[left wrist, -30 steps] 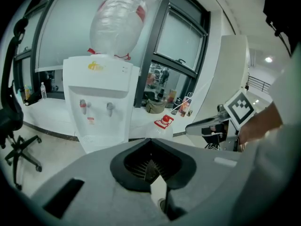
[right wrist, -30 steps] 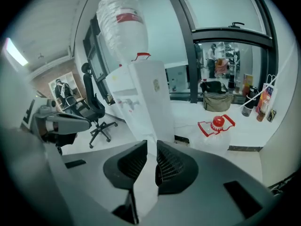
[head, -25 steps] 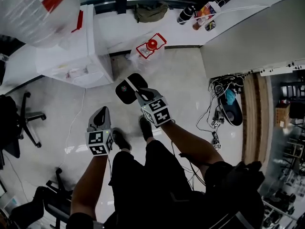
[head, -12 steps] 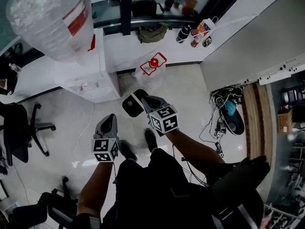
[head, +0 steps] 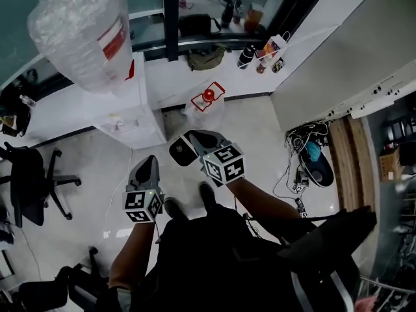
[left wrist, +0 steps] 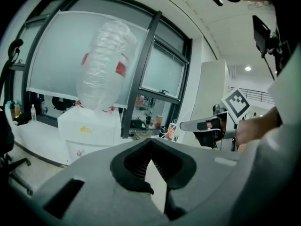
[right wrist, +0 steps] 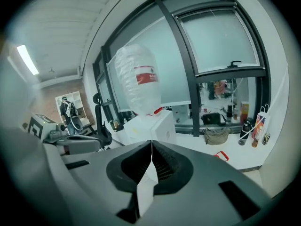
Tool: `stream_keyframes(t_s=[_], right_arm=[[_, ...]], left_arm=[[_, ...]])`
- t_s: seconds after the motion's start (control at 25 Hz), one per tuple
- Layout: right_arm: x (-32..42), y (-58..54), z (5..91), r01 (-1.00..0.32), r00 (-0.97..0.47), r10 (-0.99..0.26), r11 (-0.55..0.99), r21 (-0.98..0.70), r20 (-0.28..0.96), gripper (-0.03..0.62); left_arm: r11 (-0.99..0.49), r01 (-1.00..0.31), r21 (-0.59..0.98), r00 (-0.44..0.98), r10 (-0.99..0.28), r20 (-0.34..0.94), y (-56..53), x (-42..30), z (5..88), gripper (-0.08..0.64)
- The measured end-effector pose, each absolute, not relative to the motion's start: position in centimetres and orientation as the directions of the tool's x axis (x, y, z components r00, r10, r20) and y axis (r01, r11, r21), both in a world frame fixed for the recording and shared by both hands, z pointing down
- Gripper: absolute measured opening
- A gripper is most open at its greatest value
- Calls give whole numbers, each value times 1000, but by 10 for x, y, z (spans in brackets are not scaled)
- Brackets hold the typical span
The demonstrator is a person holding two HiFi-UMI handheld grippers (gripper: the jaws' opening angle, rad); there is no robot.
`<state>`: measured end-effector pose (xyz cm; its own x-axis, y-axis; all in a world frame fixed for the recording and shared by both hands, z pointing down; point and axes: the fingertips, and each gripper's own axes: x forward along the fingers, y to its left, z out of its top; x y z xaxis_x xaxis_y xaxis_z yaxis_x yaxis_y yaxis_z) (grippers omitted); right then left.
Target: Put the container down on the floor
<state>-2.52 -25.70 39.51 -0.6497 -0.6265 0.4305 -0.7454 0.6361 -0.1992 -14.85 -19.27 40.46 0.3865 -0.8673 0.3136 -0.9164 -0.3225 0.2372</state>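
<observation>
on the floor (head: pixel 260 135), the container (head: pixel 207 104) stands upright, red lid (head: pixel 207 95) up.

I take the white box-shaped water dispenser (head: pixel 130 112) as my landmark. A large clear plastic water bottle (head: pixel 81 34) stands upside down on top of it. To its right and behind, a long white ledge (head: pixel 169 77) runs along the window. On that ledge, going further right from the dispenser, I see an olive cloth bag (head: pixel 205 58), a black cylindrical bottle (head: pixel 247 56) and a white paper carrier bag (head: pixel 272 46). The clear plastic container with the red lid (head: pixel 207 101) sits on the pale tiled floor (head: pixel 253 129) right of the dispenser, in front of the olive bag. A black swivel office chair (head: pixel 29 177) stands to the dispenser's left. A tangle of black cables (head: pixel 300 149) lies well to its right.
</observation>
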Motion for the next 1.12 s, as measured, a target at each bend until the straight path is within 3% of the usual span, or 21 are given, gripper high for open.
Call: stream_keyframes(t_s=[0.48,1.12], right_arm=[[-10,-251,333,-758,-648,-679,620,-202,345,9],[-16,-244,316,-734,-670,-659,659,-166,343,8]], left_arm=[[-288,-928,236,339,-916,216,-186,-153,340,8],[-244,-946,212,290,-931,222,-189,-155,318,8]])
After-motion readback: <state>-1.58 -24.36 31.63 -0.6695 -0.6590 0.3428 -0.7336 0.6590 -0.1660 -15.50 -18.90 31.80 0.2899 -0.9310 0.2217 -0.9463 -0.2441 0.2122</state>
